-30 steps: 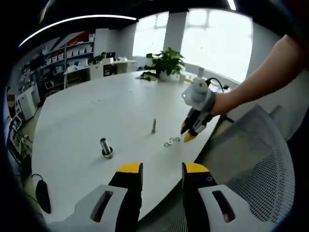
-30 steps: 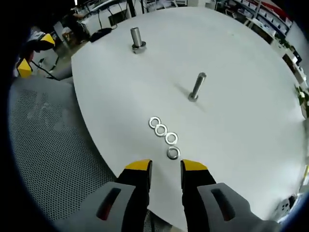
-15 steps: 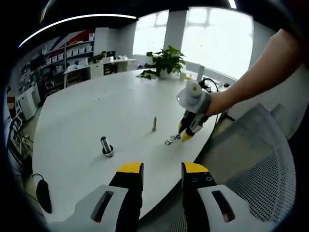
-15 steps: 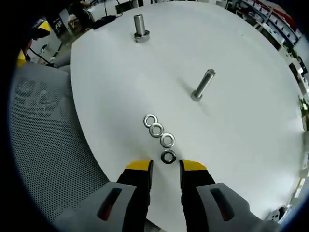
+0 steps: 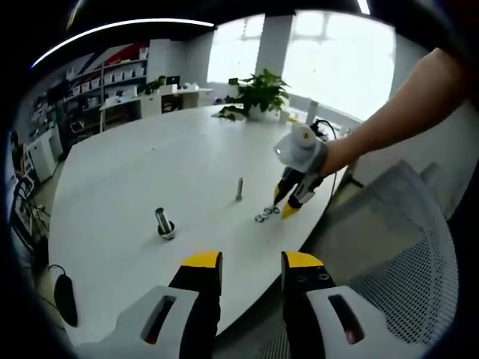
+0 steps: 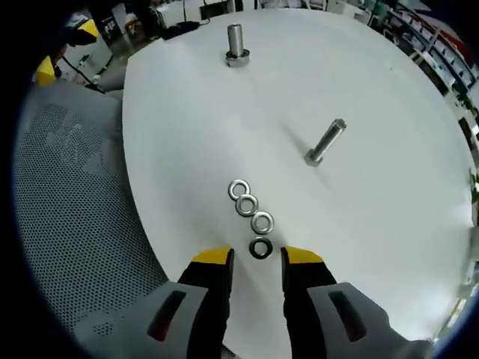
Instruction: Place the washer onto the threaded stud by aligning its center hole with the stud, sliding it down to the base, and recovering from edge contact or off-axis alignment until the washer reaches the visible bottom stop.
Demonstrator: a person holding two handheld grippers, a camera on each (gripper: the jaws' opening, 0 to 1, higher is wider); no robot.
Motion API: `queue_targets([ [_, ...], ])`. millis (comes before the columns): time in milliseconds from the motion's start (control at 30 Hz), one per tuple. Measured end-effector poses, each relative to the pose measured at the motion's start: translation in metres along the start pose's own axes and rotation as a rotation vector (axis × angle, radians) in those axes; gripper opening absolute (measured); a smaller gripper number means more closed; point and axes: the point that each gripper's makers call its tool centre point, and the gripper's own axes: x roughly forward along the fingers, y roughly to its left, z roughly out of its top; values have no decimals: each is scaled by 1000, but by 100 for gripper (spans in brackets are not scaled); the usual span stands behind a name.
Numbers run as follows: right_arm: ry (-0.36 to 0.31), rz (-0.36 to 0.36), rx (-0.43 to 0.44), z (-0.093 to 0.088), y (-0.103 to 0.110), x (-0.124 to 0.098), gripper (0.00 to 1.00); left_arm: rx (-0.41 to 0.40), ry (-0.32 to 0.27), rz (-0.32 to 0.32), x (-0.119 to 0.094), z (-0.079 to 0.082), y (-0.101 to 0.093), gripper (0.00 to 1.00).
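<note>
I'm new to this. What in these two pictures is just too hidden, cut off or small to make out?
- Stud threads: in the right gripper view the thin stud is too small to show threading.
- Washers: in the left gripper view they blur into one speck, uncountable.
- Nearest washer: whether the right gripper touches it is unclear.
- Chair: cut off by the picture's edge.

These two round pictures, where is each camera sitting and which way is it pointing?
Left gripper view: rides the left gripper, held off the white table edge, facing across it; a person's arm brings the right gripper down over the washers.
Right gripper view: rides the right gripper, looking down at four washers, jaws open around the nearest.
Shared: table, washers, thin stud, thick stud, mesh chair.
</note>
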Motion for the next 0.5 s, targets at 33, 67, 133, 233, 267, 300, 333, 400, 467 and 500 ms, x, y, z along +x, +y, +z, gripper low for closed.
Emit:
queue_targets([
  [33, 14, 6, -5, 0, 1, 0, 27, 1, 2, 1, 0, 0, 0, 29],
  [67, 28, 8, -25, -1, 1, 0, 27, 4, 4, 2, 0, -1, 0, 29],
  [133, 58, 0, -92, -2, 1, 0, 27, 4, 2, 5, 0, 0, 0, 29],
  [233, 69, 7, -100, 0, 4, 0, 27, 0, 0, 10, -1, 0, 2, 29],
  [267, 73, 7, -101, 0, 4, 0, 26, 0, -1, 11, -1, 0, 2, 29],
  [300, 77, 9, -109, 0, 4, 0, 26, -2, -3, 9, -1, 0, 2, 29],
  [333, 86, 13, -135, 0, 5, 1, 25, -2, -3, 8, -1, 0, 1, 29],
  [400, 95, 16, -152, 0, 6, 1, 23, 1, -1, 10, -1, 0, 2, 29],
  [467, 111, 17, -158, 1, 4, 1, 21, -5, 0, 10, -1, 0, 3, 29],
  [500, 118, 16, -155, 1, 3, 1, 21, -6, -1, 11, -1, 0, 3, 29],
])
